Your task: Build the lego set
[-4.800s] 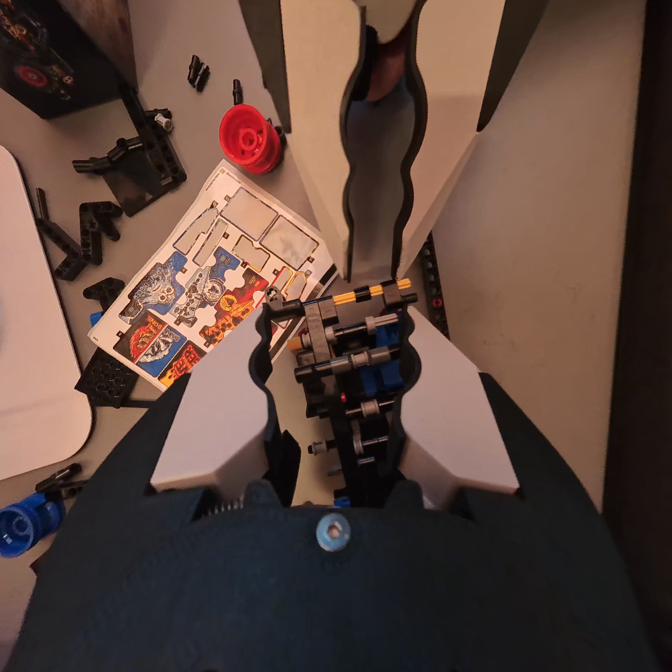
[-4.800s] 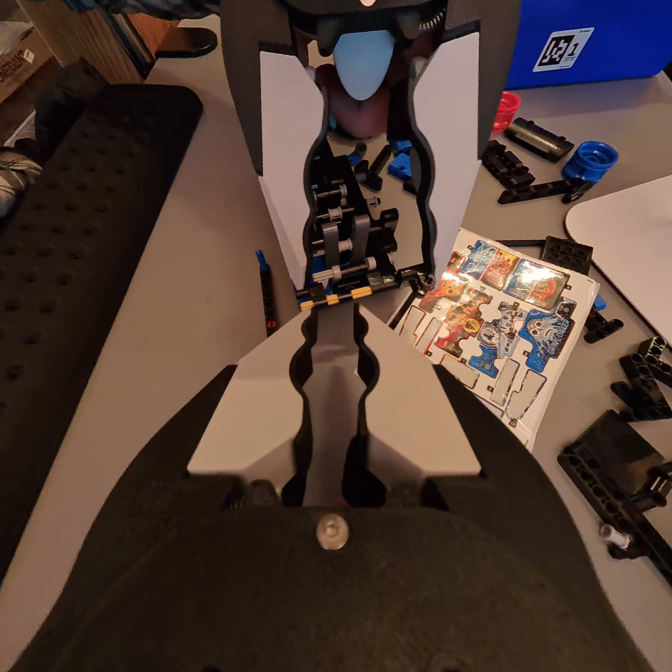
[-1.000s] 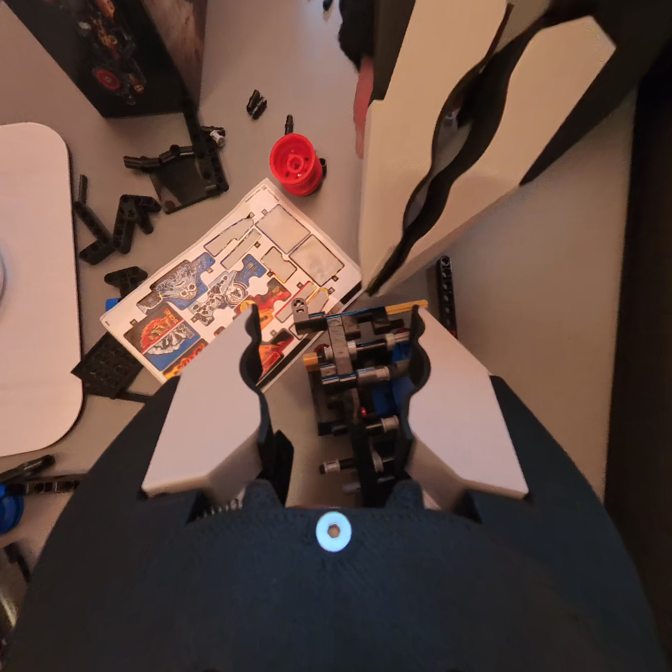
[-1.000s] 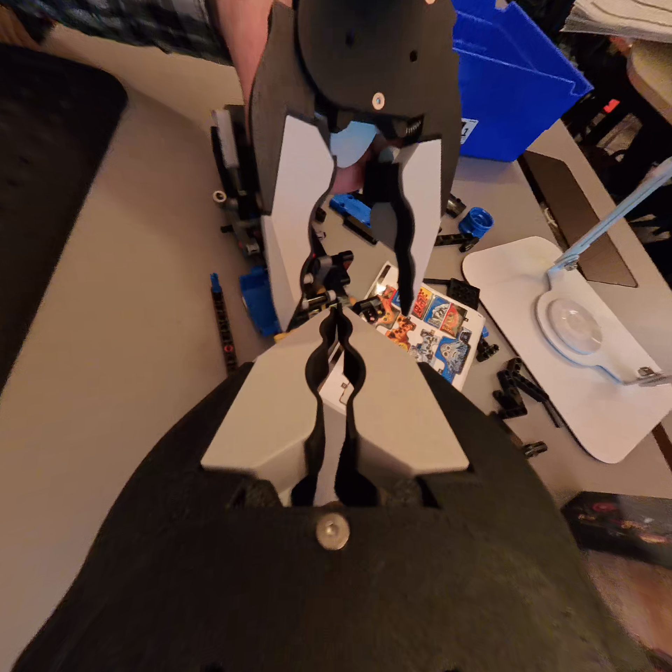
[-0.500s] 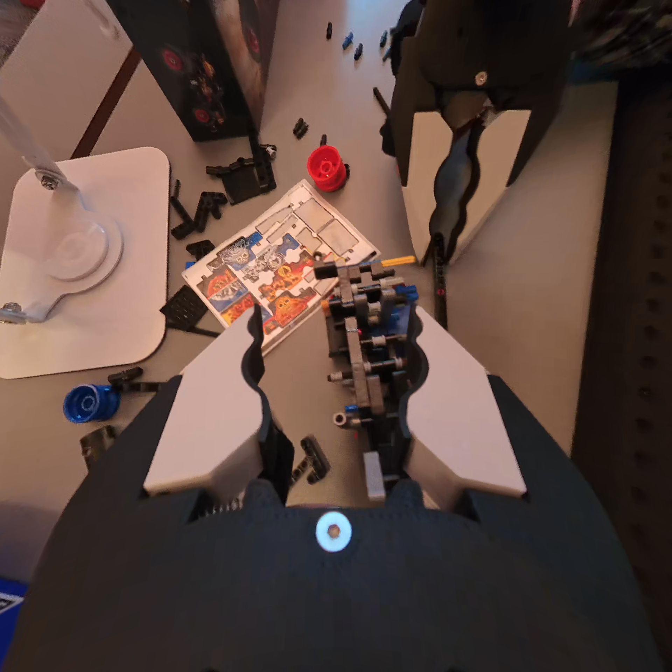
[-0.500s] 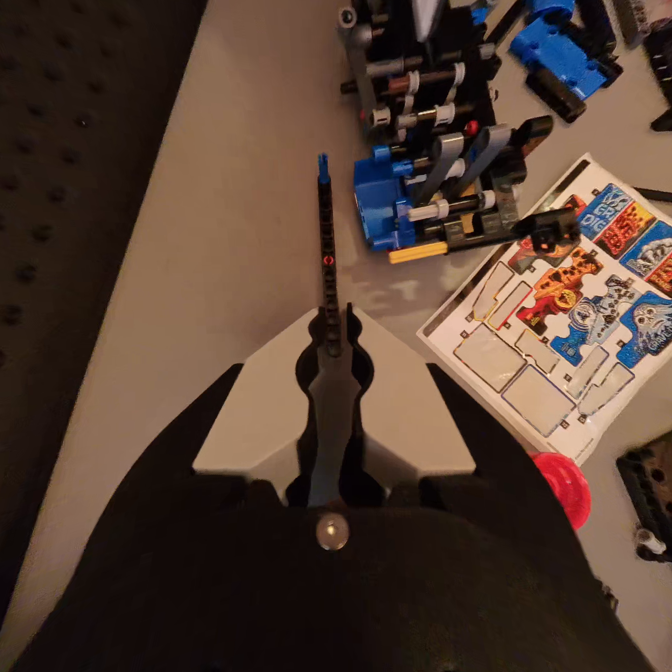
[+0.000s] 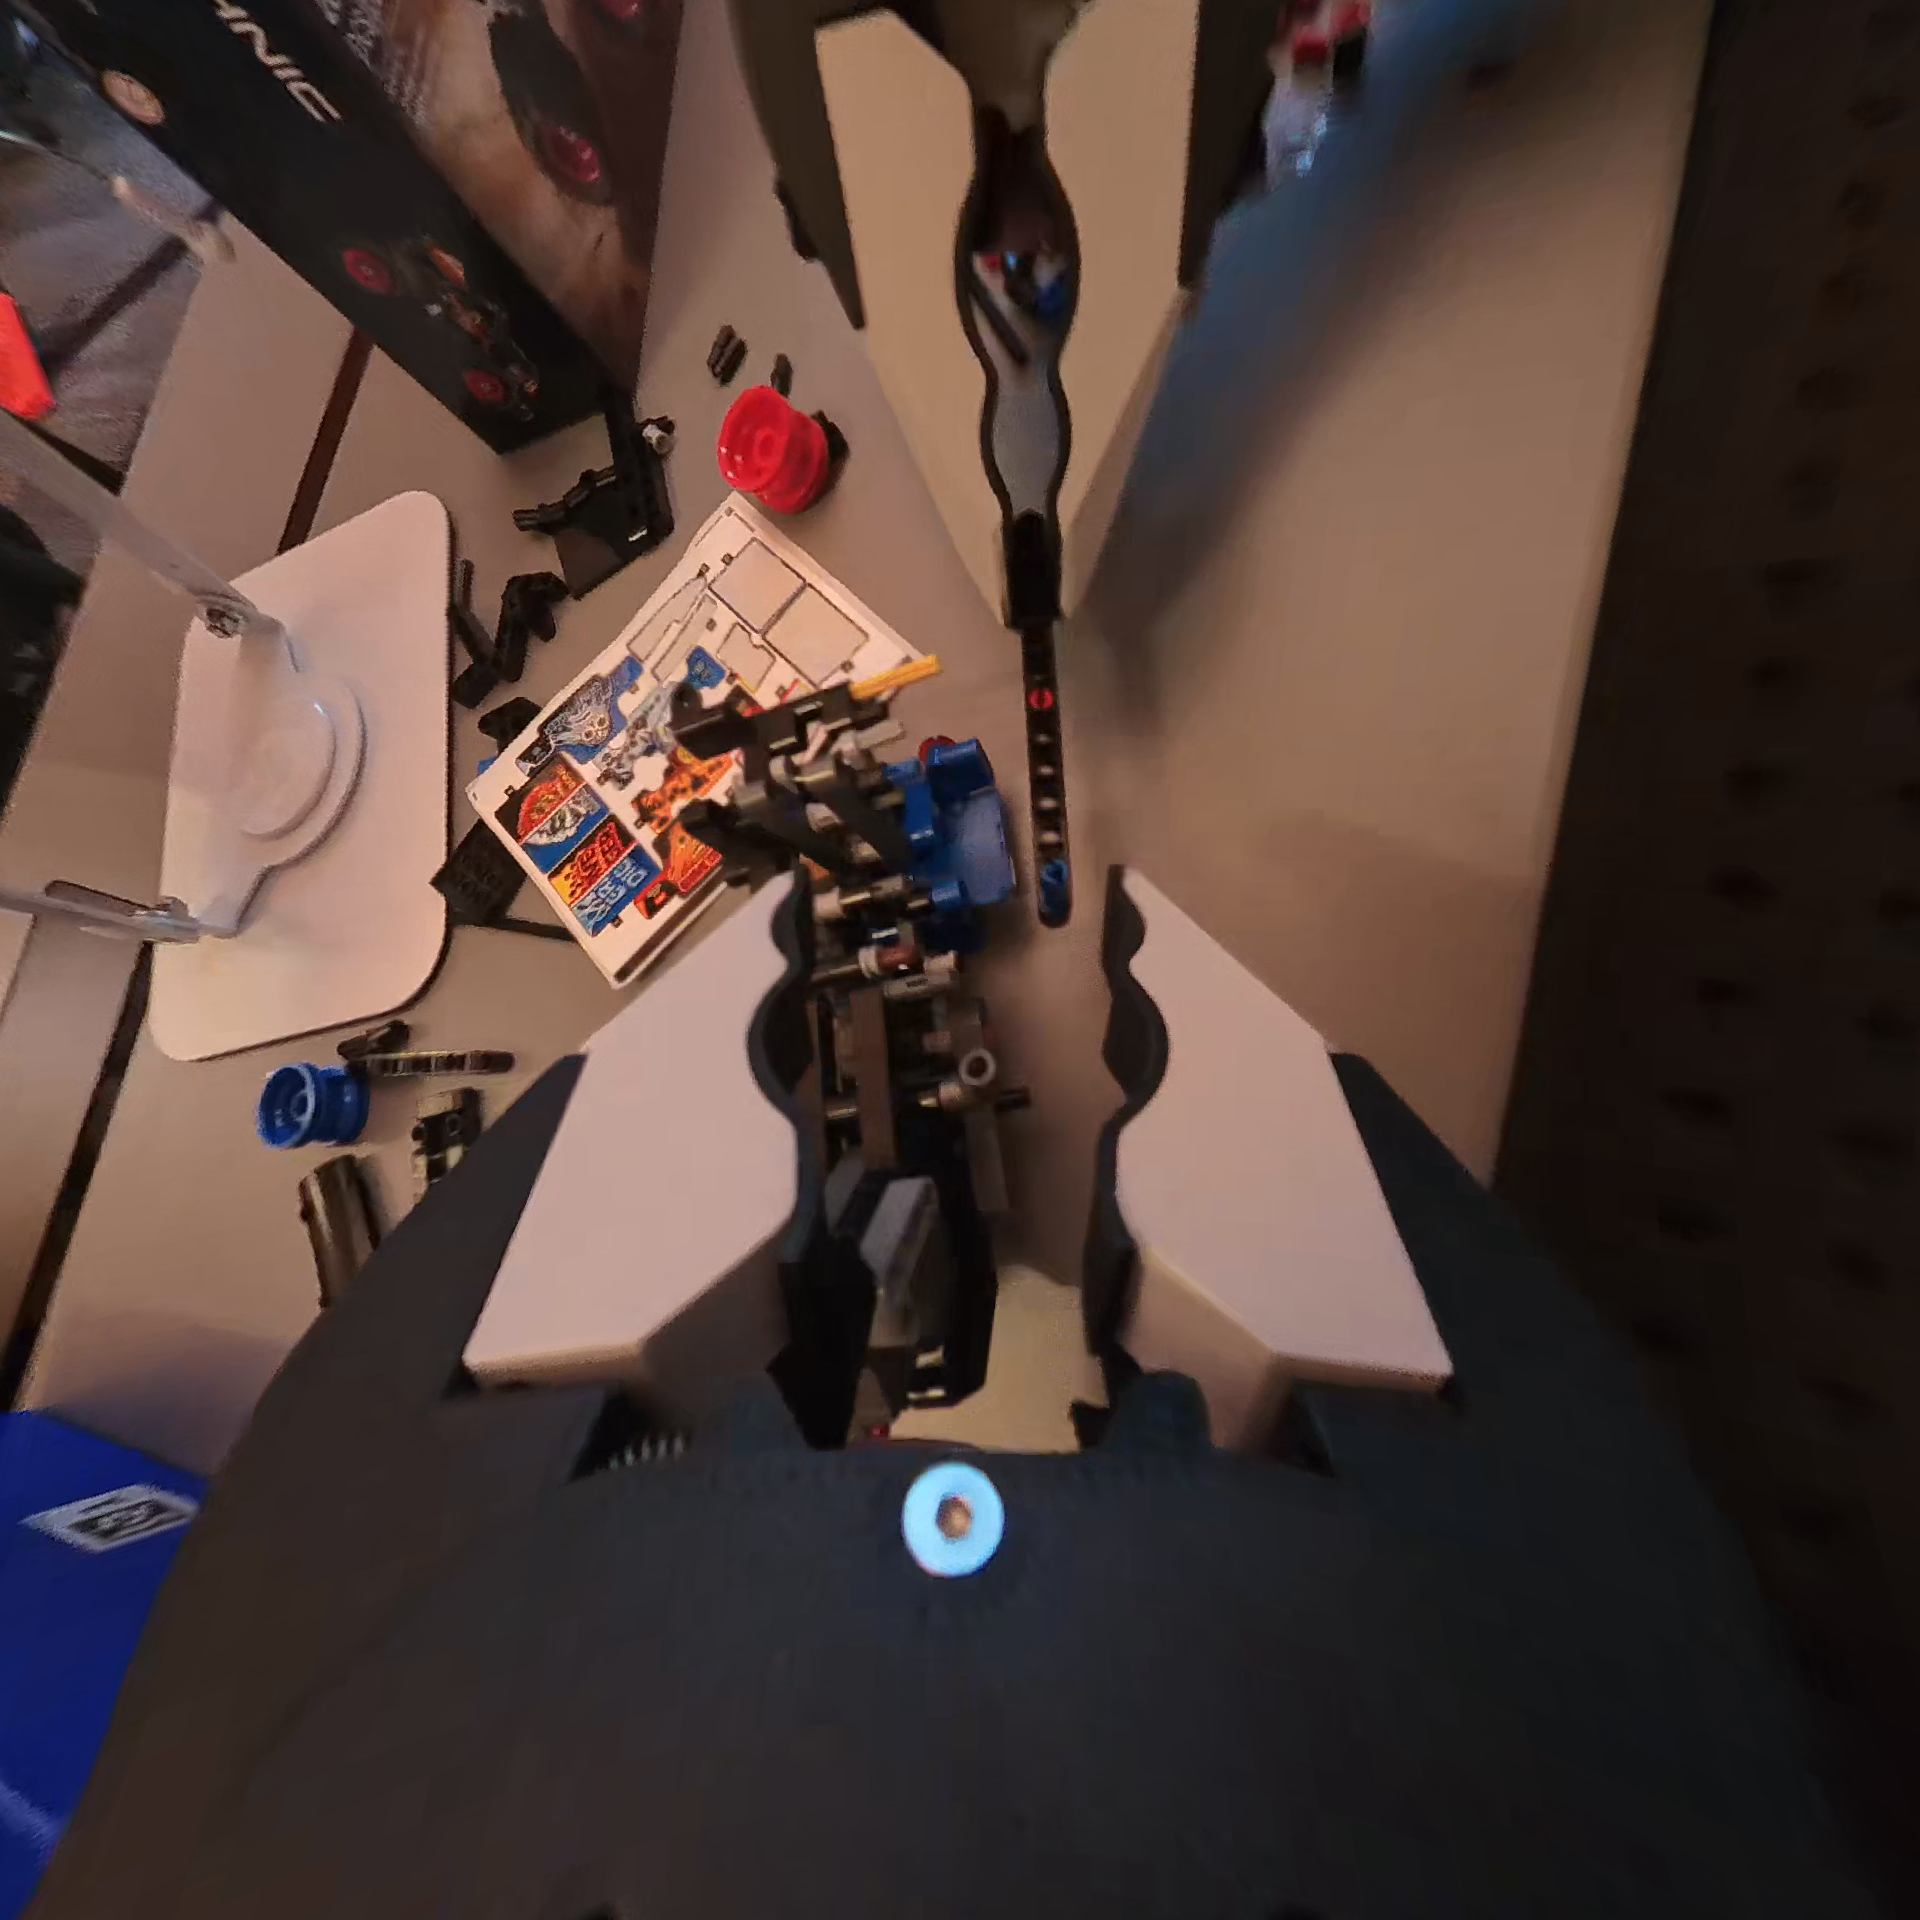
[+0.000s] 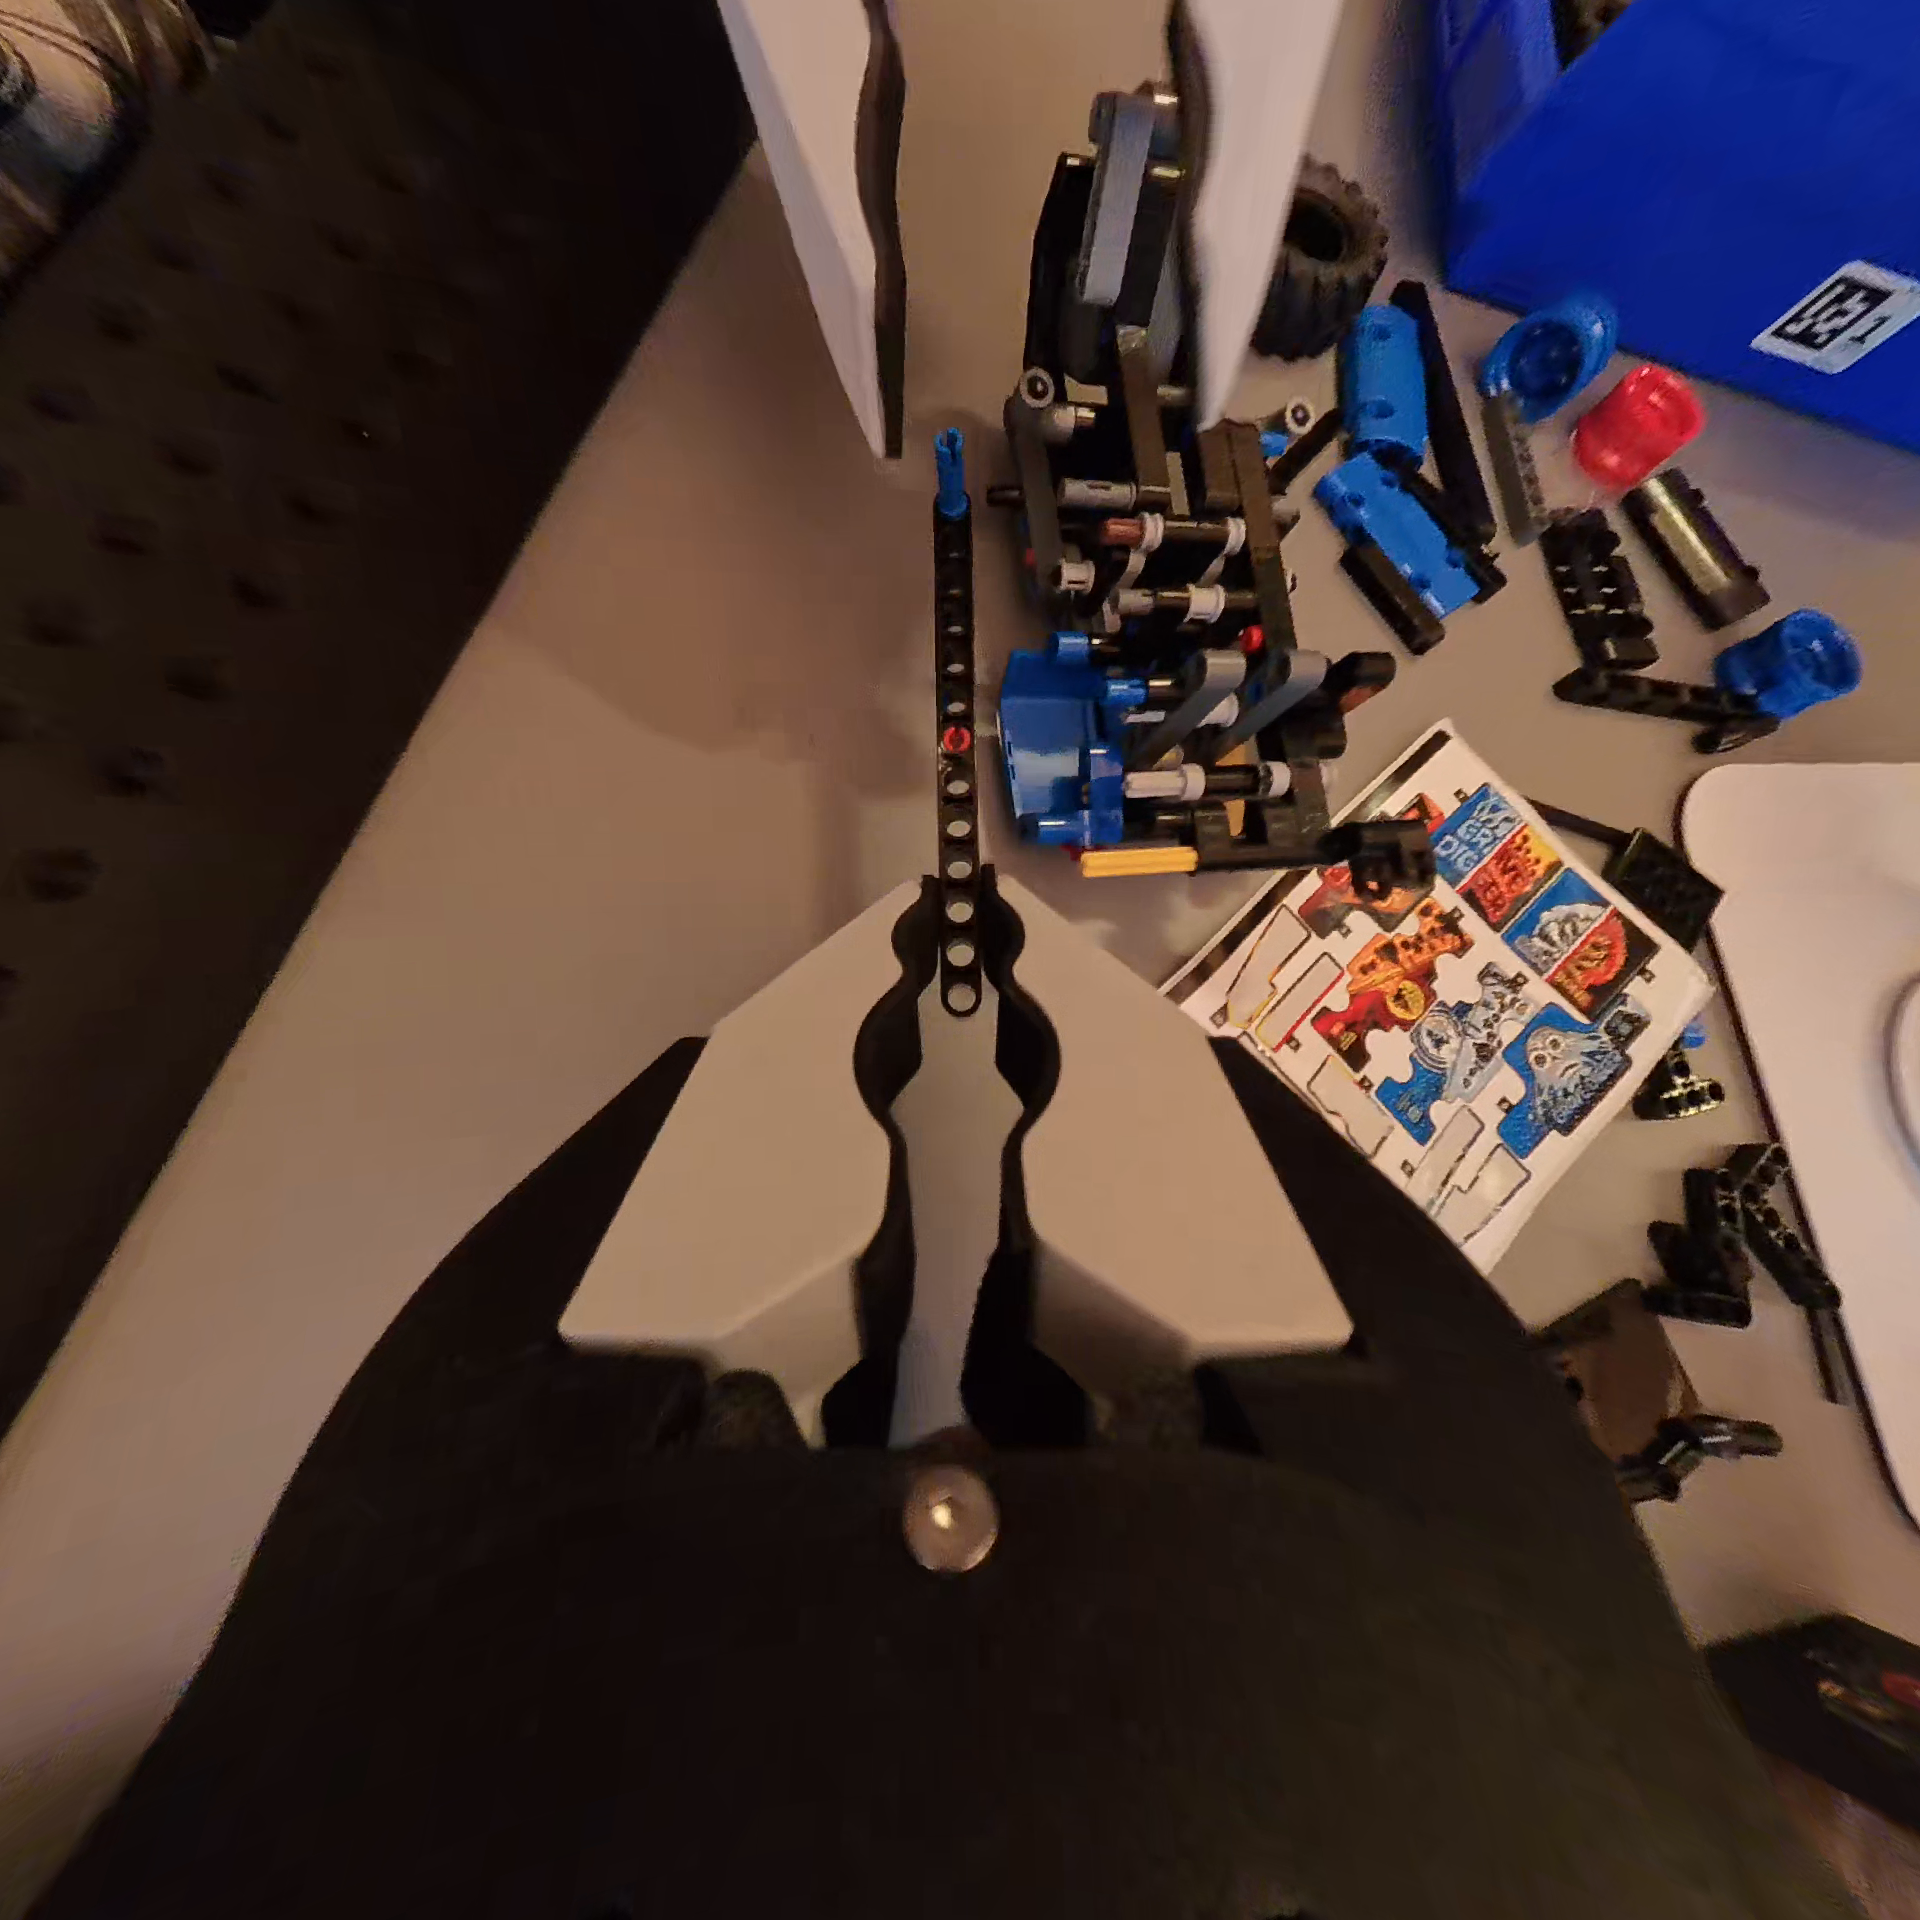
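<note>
The partly built black, grey and blue Lego assembly (image 7: 862,821) lies on the grey table, its rear end between the fingers of my left gripper (image 7: 951,894), which is open and not clamping it. In the right wrist view the assembly (image 8: 1153,665) lies beside a long black beam (image 8: 954,727) with a blue pin at its far end and a red pin in the middle. My right gripper (image 8: 958,899) is shut on the near end of that beam. The left wrist view shows the beam (image 7: 1042,748) and the right gripper (image 7: 1029,582) beyond the assembly. The left gripper (image 8: 1044,431) shows at the top of the right wrist view.
A sticker sheet (image 8: 1455,1018) lies right of the assembly. Loose black and blue parts, a red hub (image 8: 1636,426), a blue hub (image 8: 1548,353) and a black tyre (image 8: 1320,260) lie near a blue bin (image 8: 1714,156). A white lamp base (image 7: 301,779), the set box (image 7: 416,156) and a dark mat (image 8: 260,416) border the table. Tip to tip, the grippers are about 8 cm apart. From my left tips it is roughly 20 cm to the blue hub (image 8: 1548,353); from my right, 30 cm.
My right gripper swung down from the assembly to the long black beam and closed on its near end. My left gripper shifted; the assembly now lies by its left finger instead of its right.
</note>
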`<state>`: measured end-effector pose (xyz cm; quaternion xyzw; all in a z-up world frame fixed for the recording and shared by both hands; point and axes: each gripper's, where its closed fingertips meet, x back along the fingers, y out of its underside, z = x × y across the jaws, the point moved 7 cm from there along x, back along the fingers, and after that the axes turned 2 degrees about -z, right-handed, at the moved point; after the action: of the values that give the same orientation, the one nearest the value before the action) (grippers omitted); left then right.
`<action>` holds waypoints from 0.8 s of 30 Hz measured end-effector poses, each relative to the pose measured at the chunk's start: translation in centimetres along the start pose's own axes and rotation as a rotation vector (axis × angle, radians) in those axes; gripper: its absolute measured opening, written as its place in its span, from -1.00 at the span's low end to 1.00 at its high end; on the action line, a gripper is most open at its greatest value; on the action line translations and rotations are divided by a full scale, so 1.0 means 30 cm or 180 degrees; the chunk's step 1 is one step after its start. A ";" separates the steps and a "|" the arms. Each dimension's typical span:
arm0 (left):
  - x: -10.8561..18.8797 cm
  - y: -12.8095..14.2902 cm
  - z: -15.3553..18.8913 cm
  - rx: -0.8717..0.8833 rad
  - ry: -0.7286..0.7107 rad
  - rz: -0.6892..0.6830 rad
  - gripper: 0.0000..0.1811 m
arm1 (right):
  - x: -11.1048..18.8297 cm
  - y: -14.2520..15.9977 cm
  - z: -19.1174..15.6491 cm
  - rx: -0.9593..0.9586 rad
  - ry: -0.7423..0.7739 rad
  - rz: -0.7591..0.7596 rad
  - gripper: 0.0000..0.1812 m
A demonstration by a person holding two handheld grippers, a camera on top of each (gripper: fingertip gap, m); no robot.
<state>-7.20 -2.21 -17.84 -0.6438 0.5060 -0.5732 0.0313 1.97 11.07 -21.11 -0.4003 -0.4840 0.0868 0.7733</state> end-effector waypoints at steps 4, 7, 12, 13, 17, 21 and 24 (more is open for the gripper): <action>-0.013 0.003 0.057 -0.0302 -0.0211 -0.0089 -0.74 | 0.007 -0.019 -0.006 0.0023 -0.0007 0.0120 -0.95; -0.021 -0.006 0.081 -0.0460 -0.0406 -0.0051 -0.91 | 0.008 -0.021 -0.003 0.0017 0.0037 0.0130 -0.94; -0.027 0.000 0.096 -0.0925 -0.0950 -0.0127 -0.94 | 0.016 -0.008 0.019 -0.0379 -0.0066 0.0204 -0.75; -0.028 0.001 0.101 -0.1006 -0.1030 -0.0129 -0.94 | 0.013 0.002 0.022 -0.0448 -0.0111 0.0195 -0.75; -0.036 0.014 0.113 -0.1512 -0.1410 -0.0211 -0.95 | 0.009 0.020 0.041 -0.0655 -0.0141 0.0300 -0.89; -0.044 0.029 0.117 -0.1762 -0.1575 -0.0251 -0.94 | 0.007 0.027 0.049 -0.0741 -0.0135 0.0275 -0.89; -0.043 0.033 0.124 -0.1863 -0.1683 -0.0224 -0.95 | -0.001 0.029 0.049 -0.0749 -0.0141 0.0280 -0.90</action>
<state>-4.72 -3.82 -20.64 -0.7678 0.6001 -0.2199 -0.0441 0.98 12.41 -21.43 -0.5071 -0.4898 0.0720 0.7056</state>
